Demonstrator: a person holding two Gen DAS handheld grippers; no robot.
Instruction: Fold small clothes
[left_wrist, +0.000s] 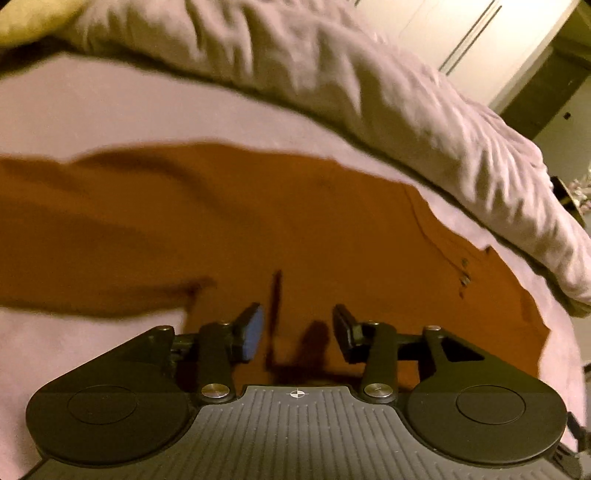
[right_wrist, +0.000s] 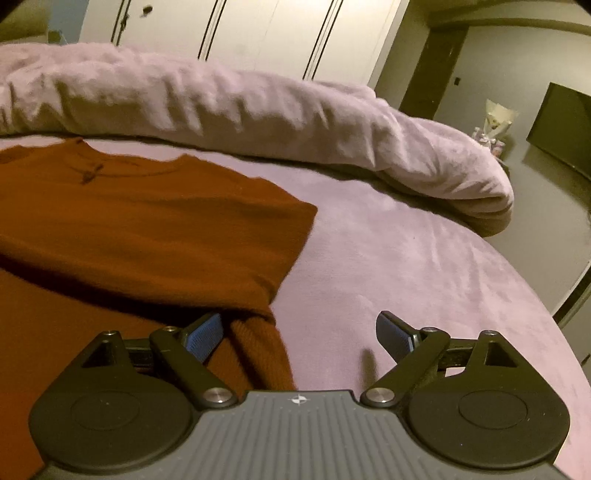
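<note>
A rust-brown sweater lies flat on the lilac bed sheet. In the left wrist view its neckline sits at the right and one sleeve stretches left. My left gripper is open and empty just above the sweater's body. In the right wrist view the sweater has a sleeve folded across the body, with the ribbed cuff lying near the fingers. My right gripper is open wide over the sweater's right edge, with the cuff between its jaws, not gripped.
A rumpled lilac duvet is heaped along the far side of the bed, also in the left wrist view. Bare sheet lies right of the sweater. White wardrobe doors stand behind; the bed edge curves at the right.
</note>
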